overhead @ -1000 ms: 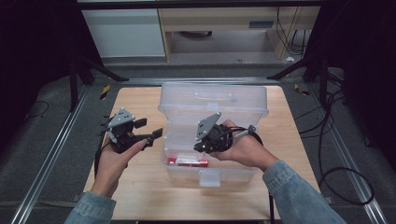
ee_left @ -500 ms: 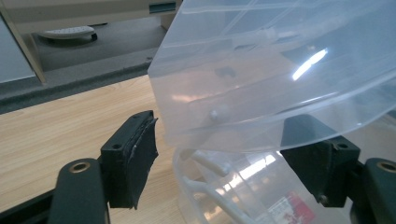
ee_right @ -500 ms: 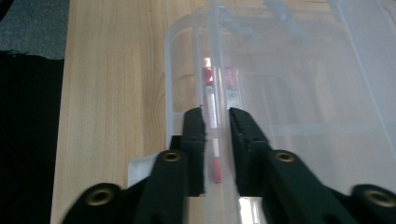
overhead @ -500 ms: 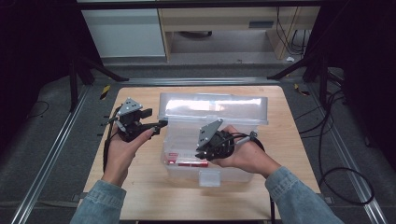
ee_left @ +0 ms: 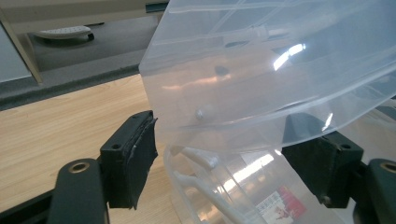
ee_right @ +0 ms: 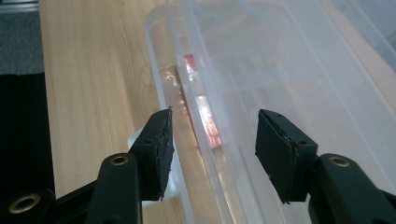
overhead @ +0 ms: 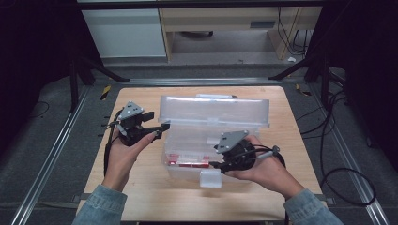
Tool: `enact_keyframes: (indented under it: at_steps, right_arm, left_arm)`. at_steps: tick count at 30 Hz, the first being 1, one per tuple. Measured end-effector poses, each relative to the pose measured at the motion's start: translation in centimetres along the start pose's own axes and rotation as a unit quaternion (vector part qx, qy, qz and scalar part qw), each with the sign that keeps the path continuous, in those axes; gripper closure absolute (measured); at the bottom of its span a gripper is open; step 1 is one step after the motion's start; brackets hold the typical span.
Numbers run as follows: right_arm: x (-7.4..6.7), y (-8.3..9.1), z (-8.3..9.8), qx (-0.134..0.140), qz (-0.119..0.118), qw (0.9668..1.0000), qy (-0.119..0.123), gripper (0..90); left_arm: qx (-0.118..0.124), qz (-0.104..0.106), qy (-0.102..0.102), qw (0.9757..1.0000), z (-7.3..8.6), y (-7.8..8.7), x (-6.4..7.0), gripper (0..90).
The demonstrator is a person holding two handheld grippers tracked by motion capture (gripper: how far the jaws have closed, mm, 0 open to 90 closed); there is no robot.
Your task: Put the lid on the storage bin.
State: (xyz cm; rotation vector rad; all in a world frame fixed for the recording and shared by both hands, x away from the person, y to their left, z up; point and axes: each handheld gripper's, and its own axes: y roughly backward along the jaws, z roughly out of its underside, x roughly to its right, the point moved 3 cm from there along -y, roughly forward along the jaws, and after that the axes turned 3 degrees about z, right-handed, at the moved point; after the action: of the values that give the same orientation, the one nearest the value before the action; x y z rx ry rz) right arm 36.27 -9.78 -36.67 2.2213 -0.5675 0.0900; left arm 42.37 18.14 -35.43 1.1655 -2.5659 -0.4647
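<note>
Wooden table top (overhead: 141, 197), pale grain, bare at its near edge and along both sides. Grey floor (overhead: 51, 140) all round it. Metal rails (overhead: 42, 178) run along the floor at 9 and 3 o'clock of the table, another across at 12. Yellow-black tape mark (overhead: 106, 92) on the floor near the table's 10 o'clock corner, a second at 2 o'clock. White cabinet (overhead: 124, 33) at 11 o'clock, far back. Wooden shelf unit (overhead: 220, 21) at 12 o'clock beside it. Black stand legs (overhead: 89, 70) at 10 and 2 o'clock. Loose black cables (overhead: 342, 183) coil on the floor at 4 o'clock.
</note>
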Motion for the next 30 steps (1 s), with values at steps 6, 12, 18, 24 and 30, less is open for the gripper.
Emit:
enact_keyframes:
  at_steps: [6, 12, 18, 24, 30]
  right_arm:
    - [0.7, 2.3, 2.7, 0.003, 0.026, 0.999, -0.037, 46.4]
    - [1.5, 4.4, 5.2, 0.005, 0.044, 0.9961, -0.076, 47.8]
    - [2.2, 6.4, 7.4, 0.014, 0.067, 0.9914, -0.112, 47.9]
    - [3.1, 8.4, 9.3, 0.017, 0.089, 0.9862, -0.138, 48.4]
    - [3.9, 9.4, 9.8, 0.028, 0.099, 0.9821, -0.158, 44.4]
  left_arm:
    - [-0.005, -0.001, -0.003, 1.0, 0.6, 0.0, 0.2, 25.6]
    - [-0.005, 0.005, 0.002, 1.0, 1.2, 0.0, 0.4, 25.4]
    - [-0.01, 0.008, 0.002, 0.9999, 1.7, 0.1, 0.5, 25.0]
    - [-0.017, 0.011, -0.002, 0.9998, 2.2, 0.2, 0.6, 24.8]
    - [-0.027, 0.014, -0.008, 0.9995, 2.9, 0.4, 0.8, 24.5]
